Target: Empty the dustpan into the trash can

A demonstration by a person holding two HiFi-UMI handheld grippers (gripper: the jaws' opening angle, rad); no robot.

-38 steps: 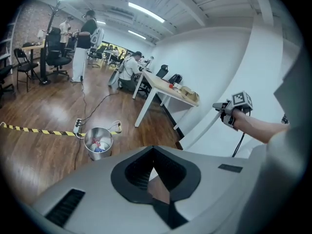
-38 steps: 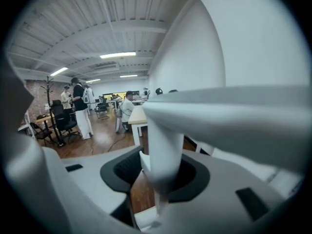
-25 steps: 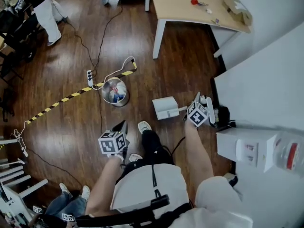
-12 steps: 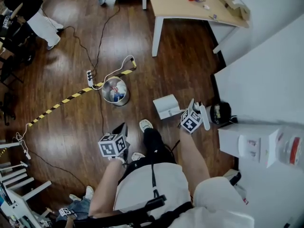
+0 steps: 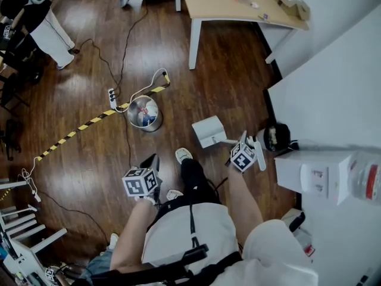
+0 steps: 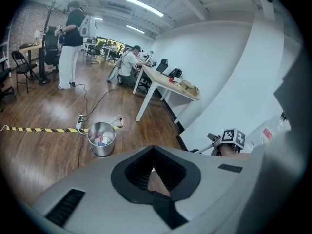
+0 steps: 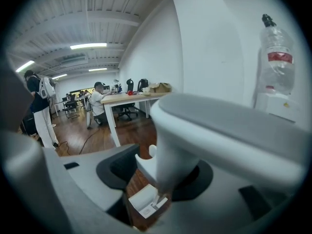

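A white dustpan (image 5: 208, 131) is low over the wood floor ahead of my feet, its thin handle (image 5: 228, 142) running back to my right gripper (image 5: 233, 148). In the right gripper view the handle (image 7: 178, 145) lies between the jaws, which are opening. A strip of floor shows beside the left pad, and the pan (image 7: 145, 202) is below. The metal trash can (image 5: 143, 113) with rubbish in it stands about one pan-length to the left of the dustpan, apart from it. My left gripper (image 5: 152, 161) hangs shut and empty by my left foot, with the trash can (image 6: 101, 139) ahead of it.
A power strip (image 5: 112, 97) with cables and a yellow-black tape line (image 5: 89, 121) lie beside the can. A wooden table (image 5: 238, 5) stands beyond. A white wall (image 5: 333, 94), a black object (image 5: 275, 137) and a white box (image 5: 312, 176) with a bottle (image 7: 275, 52) crowd the right.
My right gripper has drawn back a little toward me and sunk, the dustpan staying at about the same spot. The left gripper has not moved.
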